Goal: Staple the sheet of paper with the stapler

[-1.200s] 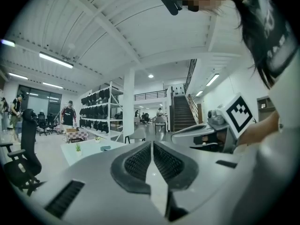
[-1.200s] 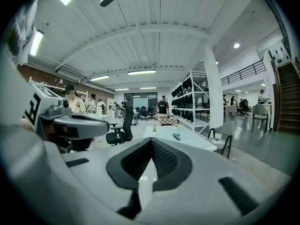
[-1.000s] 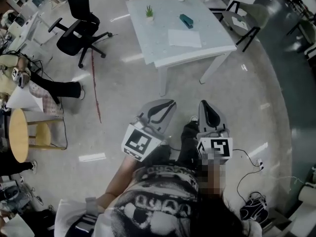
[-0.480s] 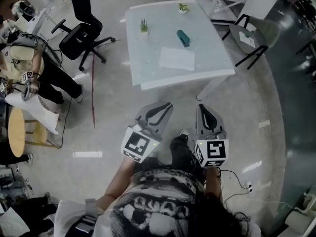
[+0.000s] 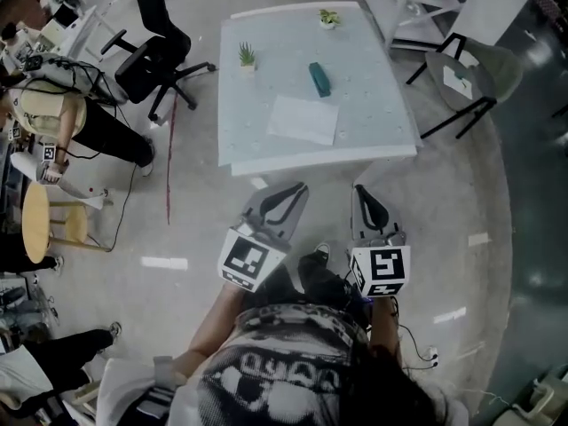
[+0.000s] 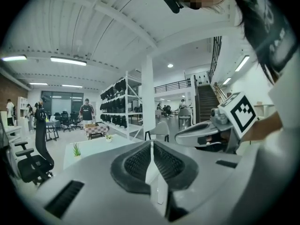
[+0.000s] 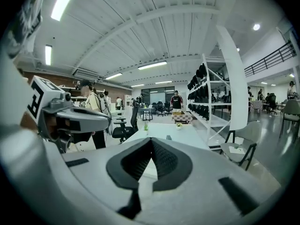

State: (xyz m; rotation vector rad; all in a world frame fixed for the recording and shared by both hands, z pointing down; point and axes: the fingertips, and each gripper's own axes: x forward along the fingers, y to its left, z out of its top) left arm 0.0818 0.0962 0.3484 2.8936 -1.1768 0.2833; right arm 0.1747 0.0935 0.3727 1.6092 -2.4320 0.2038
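Two hand-held grippers sit low in my head view, side by side and both short of the table (image 5: 377,105). The left hand-held gripper (image 5: 289,190) and the right hand-held gripper (image 5: 365,193) point up the frame toward the table's near edge, each with its jaws drawn together on nothing. The sheet of paper (image 5: 303,119) lies flat near that near edge, well ahead of both tips and roughly between their lines. The stapler (image 5: 319,79) lies just beyond the sheet, apart from it. Two small potted plants (image 5: 246,56) stand toward the far side, and an office chair (image 5: 155,56) stands on the floor left of the table.

From the left gripper view, I read the left hand-held gripper (image 6: 152,146) as closed, with its pads meeting in a thin seam and nothing between them. The table (image 6: 93,149) lies ahead with a plant on it, and the right hand-held gripper (image 6: 206,137) is alongside.

From the right gripper view, the right hand-held gripper (image 7: 151,146) is also closed and empty. The table (image 7: 183,134) stretches out beyond its tips, and the stapler (image 7: 168,137) shows as a small dark shape, well apart from the jaws.
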